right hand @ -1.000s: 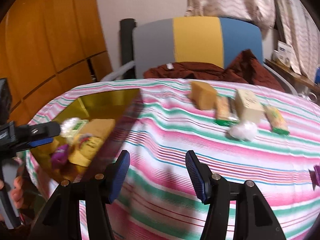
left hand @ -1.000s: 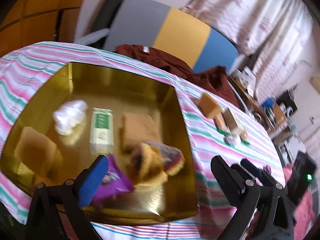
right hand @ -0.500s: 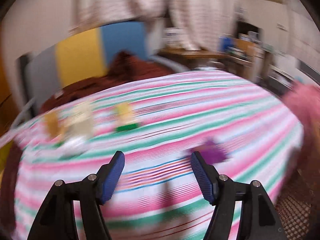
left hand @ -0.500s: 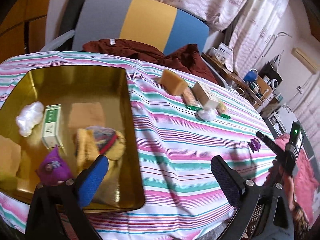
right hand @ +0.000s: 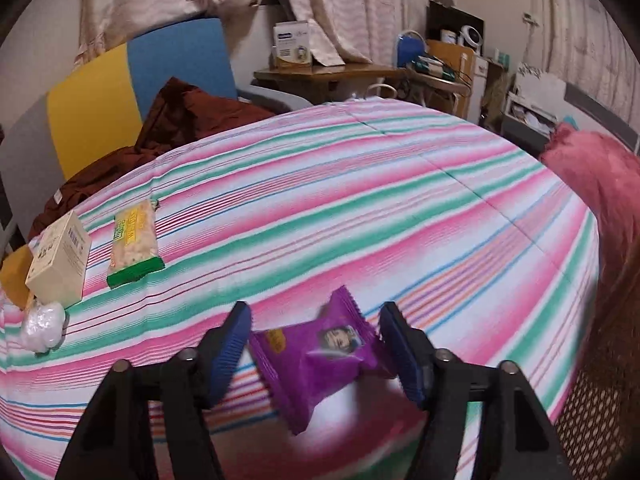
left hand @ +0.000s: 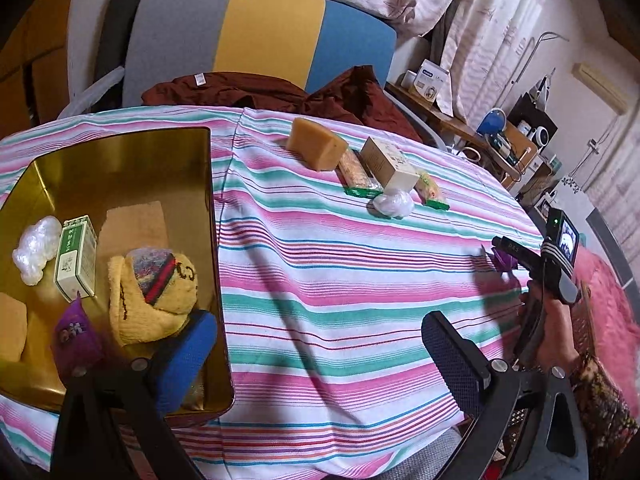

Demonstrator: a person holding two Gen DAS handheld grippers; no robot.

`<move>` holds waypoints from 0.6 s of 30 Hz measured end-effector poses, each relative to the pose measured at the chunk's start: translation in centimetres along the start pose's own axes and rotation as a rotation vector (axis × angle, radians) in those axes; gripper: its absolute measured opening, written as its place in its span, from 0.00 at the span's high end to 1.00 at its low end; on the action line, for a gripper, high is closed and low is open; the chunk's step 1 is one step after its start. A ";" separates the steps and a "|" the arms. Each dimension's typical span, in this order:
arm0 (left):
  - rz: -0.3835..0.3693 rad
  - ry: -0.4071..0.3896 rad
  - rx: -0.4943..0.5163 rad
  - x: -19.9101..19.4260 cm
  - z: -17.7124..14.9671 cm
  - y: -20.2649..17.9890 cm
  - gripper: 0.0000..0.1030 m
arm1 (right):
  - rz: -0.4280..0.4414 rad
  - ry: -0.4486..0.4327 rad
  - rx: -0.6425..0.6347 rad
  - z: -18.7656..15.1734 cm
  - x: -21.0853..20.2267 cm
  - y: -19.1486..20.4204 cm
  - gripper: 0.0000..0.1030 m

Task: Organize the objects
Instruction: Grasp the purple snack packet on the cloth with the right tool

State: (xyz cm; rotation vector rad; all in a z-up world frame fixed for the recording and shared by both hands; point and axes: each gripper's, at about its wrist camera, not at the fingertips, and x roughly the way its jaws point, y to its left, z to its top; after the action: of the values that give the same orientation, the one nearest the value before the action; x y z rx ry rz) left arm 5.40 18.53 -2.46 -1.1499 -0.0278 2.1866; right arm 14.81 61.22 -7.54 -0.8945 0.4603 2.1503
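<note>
A purple snack packet [right hand: 320, 356] is lying near the striped tablecloth's [right hand: 360, 216] front right edge, sitting between the fingers of the right gripper [right hand: 316, 354], whose jaws are closing around it; the blue pads [right hand: 232, 344] are flanking the wrapper's crimped ends, and whether they are already pressing on it cannot be told. In the left wrist view a hand [left hand: 548, 328] is holding that gripper over the packet. Farther back on the cloth, a green-ended snack bar [right hand: 134, 246], a cream carton [right hand: 60, 264], a white plastic wad [right hand: 42, 324] and a tan block [left hand: 318, 148] are clustering together. The left gripper [left hand: 320, 356] is hanging wide open and empty over the near edge of a gold tin [left hand: 120, 152], which is holding a yellow knitted piece [left hand: 152, 292], a green-and-white box [left hand: 76, 256], a second purple packet [left hand: 76, 340] and a second white wad [left hand: 36, 248]. A dark red garment [left hand: 248, 88] is draping over the chair [left hand: 240, 36] behind.
</note>
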 end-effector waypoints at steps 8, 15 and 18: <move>0.020 0.018 0.012 0.8 0.0 -0.7 0.00 | 0.098 0.002 -0.060 0.1 0.5 2.3 0.74; 0.015 0.011 0.037 0.8 0.7 -1.8 0.00 | 0.223 -0.025 -0.037 -1.0 -0.5 3.2 0.76; 0.009 0.013 0.053 1.2 1.2 -2.5 0.00 | 0.293 -0.075 -0.066 -1.3 -1.7 3.6 0.83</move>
State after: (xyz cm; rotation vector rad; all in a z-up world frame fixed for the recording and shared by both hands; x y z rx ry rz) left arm 5.42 21.47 -1.82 -1.1360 0.0410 2.1749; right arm 13.47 57.27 -7.02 -0.8193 0.5114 2.4691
